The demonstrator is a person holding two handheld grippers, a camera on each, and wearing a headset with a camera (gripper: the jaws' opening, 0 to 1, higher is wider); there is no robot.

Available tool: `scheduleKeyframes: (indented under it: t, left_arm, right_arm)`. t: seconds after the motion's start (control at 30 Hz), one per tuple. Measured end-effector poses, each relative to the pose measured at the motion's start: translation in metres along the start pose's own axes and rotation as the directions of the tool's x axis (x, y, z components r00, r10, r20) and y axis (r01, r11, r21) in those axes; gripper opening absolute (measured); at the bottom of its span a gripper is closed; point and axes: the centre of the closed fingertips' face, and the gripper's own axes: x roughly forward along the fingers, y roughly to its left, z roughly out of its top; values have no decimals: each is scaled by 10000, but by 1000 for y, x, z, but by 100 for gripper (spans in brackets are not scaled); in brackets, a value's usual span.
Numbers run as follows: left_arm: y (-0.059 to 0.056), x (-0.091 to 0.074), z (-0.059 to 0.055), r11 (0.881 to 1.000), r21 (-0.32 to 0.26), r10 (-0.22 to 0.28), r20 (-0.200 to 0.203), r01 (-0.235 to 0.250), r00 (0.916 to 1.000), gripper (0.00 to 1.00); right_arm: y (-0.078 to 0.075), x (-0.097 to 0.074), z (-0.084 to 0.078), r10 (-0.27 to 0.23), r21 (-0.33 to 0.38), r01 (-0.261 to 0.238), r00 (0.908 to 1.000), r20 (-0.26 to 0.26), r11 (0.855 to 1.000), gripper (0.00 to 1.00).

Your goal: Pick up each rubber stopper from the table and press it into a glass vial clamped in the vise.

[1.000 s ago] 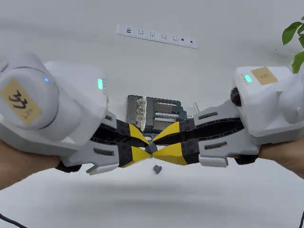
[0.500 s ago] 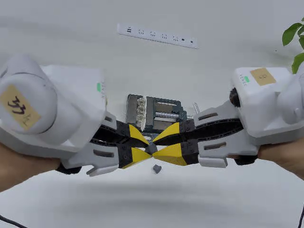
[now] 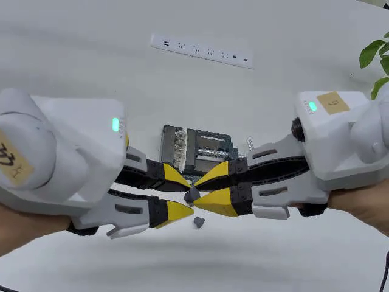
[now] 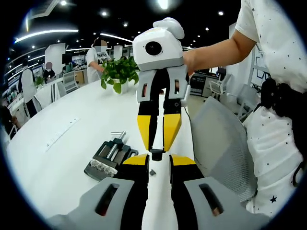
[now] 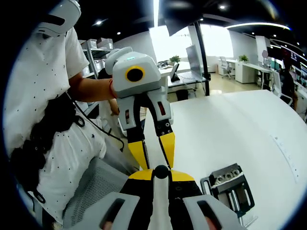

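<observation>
The right gripper [image 3: 195, 195] pinches a rubber stopper [image 3: 191, 194] between its yellow tips, which cover the stopper's sides. The left gripper [image 3: 191, 199] faces it tip to tip with its jaws spread, one on each side of the stopper; whether they touch it cannot be told. Beyond both grippers stands the vise [image 3: 209, 152], its near edge hidden and its glass vials [image 3: 179, 145] blurred. Bare white table [image 3: 273, 255] lies all around. The held stopper is dark grey and rounded. A second stopper [image 3: 199, 222] lies just below the tips.

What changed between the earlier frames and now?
The left gripper opened its jaws and let go of the rubber stopper, which the right gripper now holds alone. The spare stopper on the table and the vise with its vials stayed put.
</observation>
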Motion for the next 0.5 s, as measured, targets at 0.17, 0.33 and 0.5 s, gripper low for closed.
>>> scheduleKeyframes:
  t: [0.17, 0.33, 0.5]
  left_arm:
    - [6, -4, -2, 9995, -127, 283, 209, -281, 9994, 21]
    - [11, -9, -7, 9978, -256, 618, 311, -610, 9976, 30]
    - [17, -14, -13, 9944, -480, 964, 502, -940, 9941, 38]
  right_arm:
    - [-3, 0, 3, 26, -67, -27, 9999, -124, 10000, 5]
    - [-7, -2, 7, -42, -78, 41, 9999, -157, 10000, 5]
    - [-19, -8, 12, -238, -17, 238, 9996, -160, 9997, 6]
